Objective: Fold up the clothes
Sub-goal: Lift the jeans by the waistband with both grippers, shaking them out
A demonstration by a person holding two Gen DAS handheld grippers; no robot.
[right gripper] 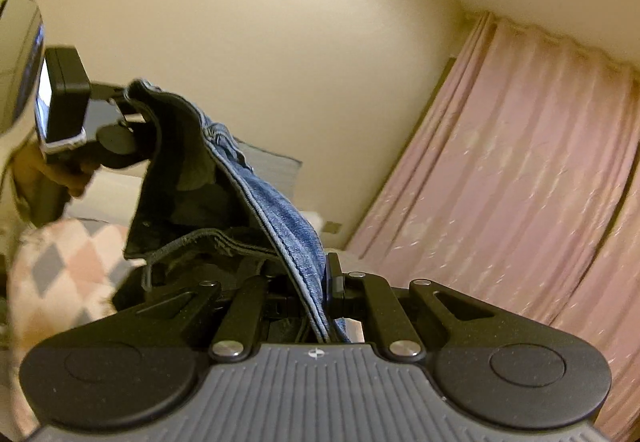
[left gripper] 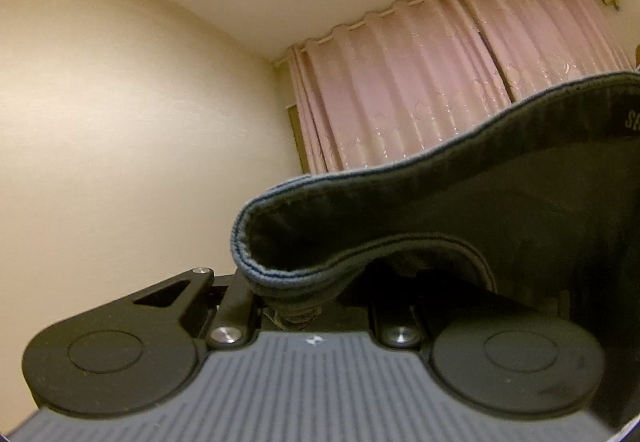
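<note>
Holding: jeans (right gripper: 280, 218) raised, stretched between both grippers
Left gripper (left gripper: 292, 312): clamped on waistband
Right gripper (right gripper: 320, 306): clamped on hem
Room: curtain (left gripper: 420, 82) well apart

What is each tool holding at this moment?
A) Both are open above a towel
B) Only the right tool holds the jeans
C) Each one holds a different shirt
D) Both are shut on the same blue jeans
D: the right tool pinches the jeans at a seamed edge, and the left tool clamps the bunched hem of that same garment, stretched between them.
</note>
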